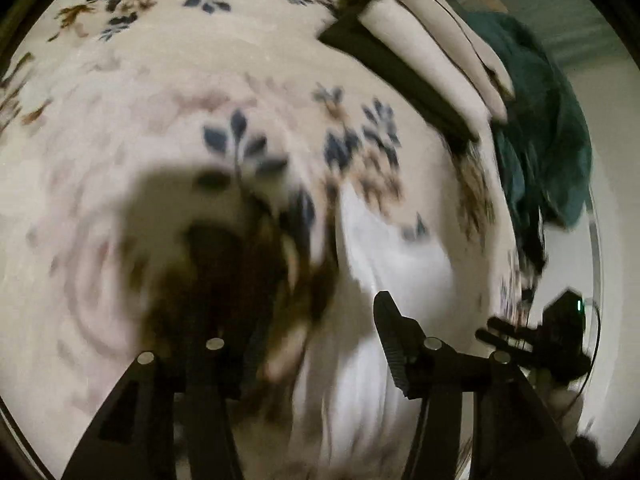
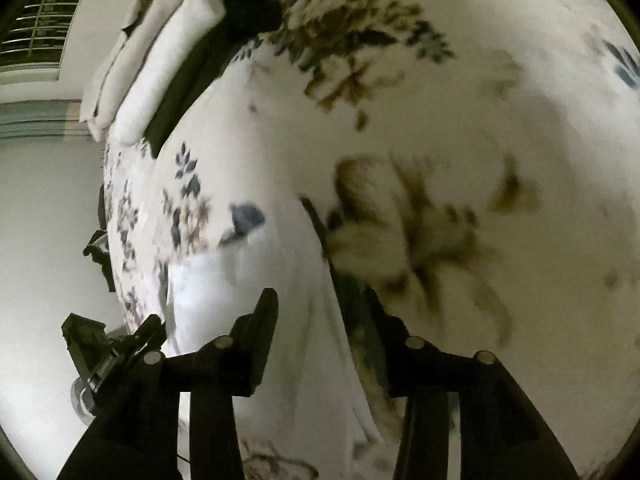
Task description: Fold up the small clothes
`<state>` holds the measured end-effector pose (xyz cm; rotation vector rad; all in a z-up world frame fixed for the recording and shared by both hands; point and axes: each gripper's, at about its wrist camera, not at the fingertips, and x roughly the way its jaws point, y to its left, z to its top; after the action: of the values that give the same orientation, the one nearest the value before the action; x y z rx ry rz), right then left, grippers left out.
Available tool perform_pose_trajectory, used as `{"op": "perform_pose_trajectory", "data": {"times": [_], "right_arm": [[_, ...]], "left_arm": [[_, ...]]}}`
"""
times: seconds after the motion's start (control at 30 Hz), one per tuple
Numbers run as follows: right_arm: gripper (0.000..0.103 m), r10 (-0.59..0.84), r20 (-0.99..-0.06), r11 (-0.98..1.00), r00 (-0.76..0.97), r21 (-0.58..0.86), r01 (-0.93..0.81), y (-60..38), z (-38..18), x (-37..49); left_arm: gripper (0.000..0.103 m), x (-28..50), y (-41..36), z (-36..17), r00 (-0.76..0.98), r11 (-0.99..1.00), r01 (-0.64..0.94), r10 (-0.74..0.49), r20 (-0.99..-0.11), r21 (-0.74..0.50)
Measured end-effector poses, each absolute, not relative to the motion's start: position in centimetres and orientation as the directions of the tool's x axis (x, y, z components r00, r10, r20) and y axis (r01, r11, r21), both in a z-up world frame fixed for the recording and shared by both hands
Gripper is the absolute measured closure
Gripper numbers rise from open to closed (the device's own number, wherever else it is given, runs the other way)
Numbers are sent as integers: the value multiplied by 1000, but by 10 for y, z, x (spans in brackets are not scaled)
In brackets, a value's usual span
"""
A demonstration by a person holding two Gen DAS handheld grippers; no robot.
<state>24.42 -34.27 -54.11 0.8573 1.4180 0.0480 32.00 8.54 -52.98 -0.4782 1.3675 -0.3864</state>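
A small white garment point(image 1: 392, 264) lies on the floral bedspread point(image 1: 160, 100), and the blurred left wrist view shows it running between the fingers of my left gripper point(image 1: 304, 308). Those jaws stand apart with no pad pressing the cloth. In the right wrist view the same white garment point(image 2: 240, 288) hangs down between the fingers of my right gripper point(image 2: 312, 316). These jaws are also apart, and the cloth's edge partly hides the right finger. Each view shows the other gripper's body at its lower outer side.
A stack of folded white pieces point(image 1: 420, 40) on a folded black piece point(image 1: 384, 64) rests near the bed's far edge, also in the right wrist view point(image 2: 160, 80). A teal garment point(image 1: 552, 140) is heaped beside it. A blind-covered window point(image 2: 36, 28) lies beyond the bed.
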Motion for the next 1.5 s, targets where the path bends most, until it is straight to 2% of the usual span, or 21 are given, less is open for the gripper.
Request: {"op": "perform_pose_trajectory", "data": {"times": [0.17, 0.2, 0.23, 0.3, 0.4, 0.6, 0.73, 0.77, 0.8, 0.83, 0.87, 0.9, 1.07, 1.13, 1.17, 1.2, 1.27, 1.3, 1.43, 1.47, 1.5], "right_arm": [[58, 579, -806, 680, 119, 558, 476, -331, -547, 185], [57, 601, -793, 670, 101, 569, 477, -324, -551, 174], [56, 619, -781, 664, 79, 575, 478, -317, -558, 165], [56, 636, -770, 660, 53, 579, 479, -305, -569, 156], [97, 628, -776, 666, 59, 575, 474, -293, -580, 146], [98, 531, -844, 741, 76, 506, 441, -299, -557, 143], [97, 465, -885, 800, 38, 438, 409, -300, -553, 148], [97, 468, -883, 801, 29, 438, 409, -301, -553, 150], [90, 467, -884, 800, 21, 432, 417, -302, -551, 149], [74, 465, -885, 792, 19, 425, 439, -306, -549, 146], [61, 473, -880, 772, 32, 432, 466, -310, -547, 142], [46, 493, -868, 736, 67, 457, 499, -315, -543, 136], [44, 684, -710, 471, 168, 606, 641, -320, -565, 110], [44, 734, -655, 380, 180, 616, 690, -312, -589, 107], [44, 748, -636, 351, 187, 619, 702, -309, -597, 107], [44, 764, -611, 306, 205, 623, 720, -306, -608, 107], [58, 767, -577, 218, 279, 644, 733, -305, -619, 105], [91, 752, -581, 192, 312, 646, 739, -307, -620, 102], [93, 716, -618, 195, 324, 623, 757, -322, -618, 95], [93, 709, -636, 230, 306, 618, 751, -325, -616, 93], [91, 701, -660, 286, 269, 606, 742, -325, -613, 94]], "left_arm": [[59, 268, 63, -544, 73, 864, 38, -504, -861, -502], [88, 261, 62, -545, 93, 859, 31, -511, -855, -511], [100, 257, 62, -547, 107, 854, 21, -518, -848, -519], [100, 253, 63, -545, 134, 855, 5, -514, -847, -518], [100, 251, 68, -535, 154, 856, 12, -513, -845, -517], [101, 258, 82, -539, 133, 911, 69, -412, -901, -406], [99, 251, 121, -544, 126, 897, -107, -415, -901, -428], [89, 246, 129, -544, 133, 859, -173, -465, -875, -483], [57, 235, 133, -545, 154, 788, -253, -540, -828, -561], [34, 226, 131, -547, 169, 734, -300, -587, -792, -609], [21, 218, 127, -549, 186, 682, -336, -628, -756, -649], [21, 207, 118, -560, 208, 581, -392, -700, -684, -713], [23, 196, 79, -607, 285, 367, -545, -765, -578, -754], [56, 197, 73, -617, 326, 361, -565, -728, -602, -742], [80, 198, 72, -619, 330, 361, -571, -722, -608, -738], [84, 199, 74, -618, 345, 353, -570, -716, -606, -742], [87, 202, 81, -608, 357, 371, -551, -705, -613, -747], [87, 203, 86, -604, 354, 380, -547, -702, -618, -746], [85, 203, 121, -599, 347, 435, -556, -652, -674, -708], [79, 203, 129, -595, 327, 468, -556, -637, -698, -687], [63, 201, 133, -590, 308, 507, -548, -618, -724, -665]]}}
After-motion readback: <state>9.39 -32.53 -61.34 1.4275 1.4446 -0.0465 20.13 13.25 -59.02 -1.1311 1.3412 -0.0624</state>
